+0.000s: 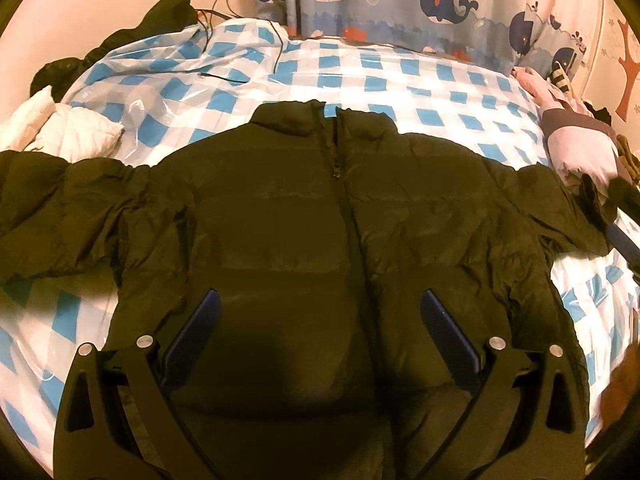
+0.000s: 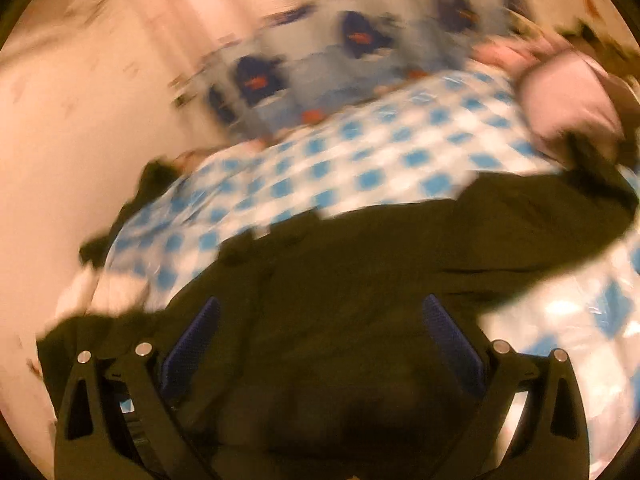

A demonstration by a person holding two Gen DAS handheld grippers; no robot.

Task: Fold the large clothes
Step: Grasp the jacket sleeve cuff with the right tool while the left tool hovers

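Note:
A dark olive puffer jacket (image 1: pixel 312 216) lies flat and face up on the blue-and-white checked bed cover (image 1: pixel 400 76), zipped, collar far, both sleeves spread out to the sides. My left gripper (image 1: pixel 320 300) is open and empty above the jacket's lower front, its blue pads wide apart. In the blurred right wrist view the jacket (image 2: pixel 360 260) lies below my right gripper (image 2: pixel 320 308), which is open and empty over the jacket's body near its right side. The right sleeve (image 2: pixel 540 216) runs off to the right.
A whale-print curtain (image 1: pixel 400 4) hangs behind the bed. White padded cloth (image 1: pixel 60 128) and dark clothes (image 1: pixel 152 28) lie at the left. A pink and grey garment (image 1: pixel 576 144) lies at the right edge. Black cables (image 1: pixel 224 40) trail over the cover's far left.

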